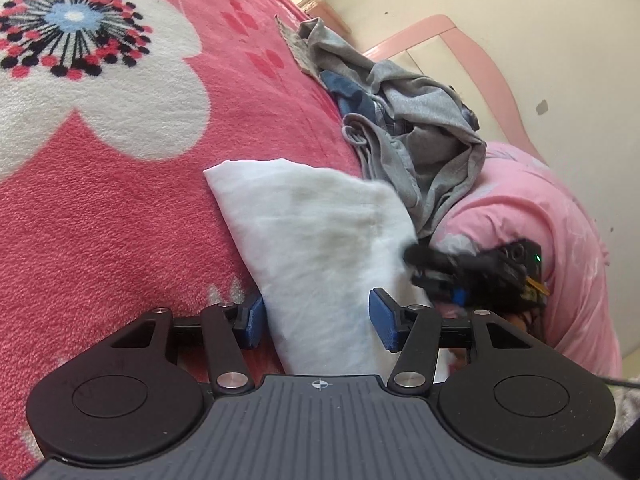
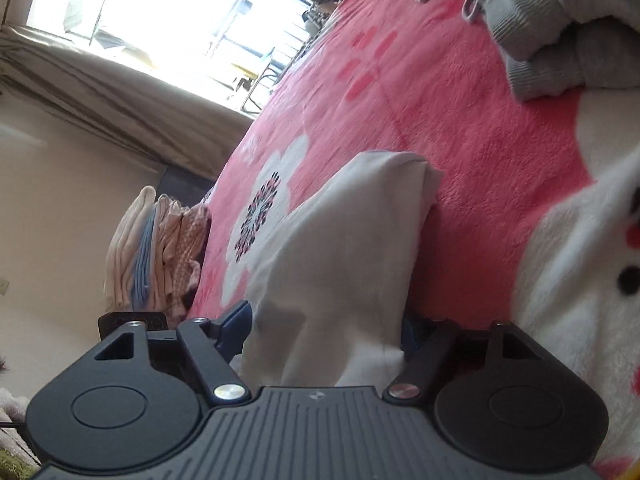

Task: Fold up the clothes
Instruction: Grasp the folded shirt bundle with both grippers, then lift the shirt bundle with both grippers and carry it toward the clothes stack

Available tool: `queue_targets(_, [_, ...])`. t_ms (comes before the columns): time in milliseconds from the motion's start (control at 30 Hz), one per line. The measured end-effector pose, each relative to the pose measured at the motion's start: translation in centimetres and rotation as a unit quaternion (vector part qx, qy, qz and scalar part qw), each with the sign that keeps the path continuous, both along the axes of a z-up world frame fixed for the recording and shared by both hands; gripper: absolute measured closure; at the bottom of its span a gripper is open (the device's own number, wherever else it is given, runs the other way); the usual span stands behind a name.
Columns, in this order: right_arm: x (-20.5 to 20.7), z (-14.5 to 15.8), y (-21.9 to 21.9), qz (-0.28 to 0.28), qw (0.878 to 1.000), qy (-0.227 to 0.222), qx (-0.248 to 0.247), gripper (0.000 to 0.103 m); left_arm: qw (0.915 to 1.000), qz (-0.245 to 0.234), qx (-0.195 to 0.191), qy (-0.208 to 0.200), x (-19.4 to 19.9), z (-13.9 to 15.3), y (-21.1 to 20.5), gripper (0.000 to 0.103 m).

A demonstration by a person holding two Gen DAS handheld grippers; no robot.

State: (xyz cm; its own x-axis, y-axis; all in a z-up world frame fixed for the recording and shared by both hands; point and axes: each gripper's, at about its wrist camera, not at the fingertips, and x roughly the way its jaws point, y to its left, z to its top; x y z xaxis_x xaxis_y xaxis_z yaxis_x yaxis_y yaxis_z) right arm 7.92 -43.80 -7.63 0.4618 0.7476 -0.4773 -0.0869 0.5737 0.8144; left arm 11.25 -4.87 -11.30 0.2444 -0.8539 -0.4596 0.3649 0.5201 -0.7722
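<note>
Both hand-held grippers spread around a white cloth on the bed.

Left hand-held gripper [image 1: 318,318]: blue pads wide apart, white cloth [image 1: 320,240] lying between them, smooth and soft; grip not closed. The fleecy pink blanket [image 1: 120,220] with white flower print lies beneath. A crumpled grey clothes pile [image 1: 420,120] sits beyond, seen fully only in the left view. Right hand-held gripper [image 2: 324,328]: fingers likewise apart, straddling the cloth [image 2: 340,260]; its view alone shows folded laundry [image 2: 156,252] at the bed's edge.
</note>
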Motion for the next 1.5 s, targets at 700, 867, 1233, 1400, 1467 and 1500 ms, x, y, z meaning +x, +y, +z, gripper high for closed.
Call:
queue_targets(700, [-4.0, 16.4, 16.1, 0.093, 0.958, -0.259, -0.083, 0.090, 0.9844, 0.111, 0.012, -0.136, -5.6, 10.5, 7.8, 0.093])
queue_targets(867, [-4.0, 21.3, 25.5, 0.164, 0.922, -0.346, -0.056, 0.090, 0.9555, 0.216, 0.006, -0.201, -10.1, 16.1, 15.8, 0.093])
queue_targets(1233, [2.5, 30.3, 47.7, 0.266, 0.890, -0.355, 0.102, 0.090, 0.8662, 0.399, 0.082, -0.289, -14.7, 30.2, 30.6, 0.094])
queue_targets(1400, [7.8, 30.5, 55.3, 0.245, 0.906, -0.336, 0.079, 0.090, 0.8274, 0.464, 0.135, -0.287, -11.0, 34.6, 36.6, 0.093])
queue_targets(1467, [10.2, 29.7, 57.4, 0.232, 0.915, -0.324, 0.067, 0.090, 0.8206, 0.476, 0.149, -0.279, -8.3, 35.1, 38.7, 0.093])
queue_targets(1500, [11.3, 29.2, 58.3, 0.229, 0.917, -0.320, 0.058, 0.090, 0.8190, 0.476, 0.159, -0.278, -6.7, 35.0, 39.3, 0.093])
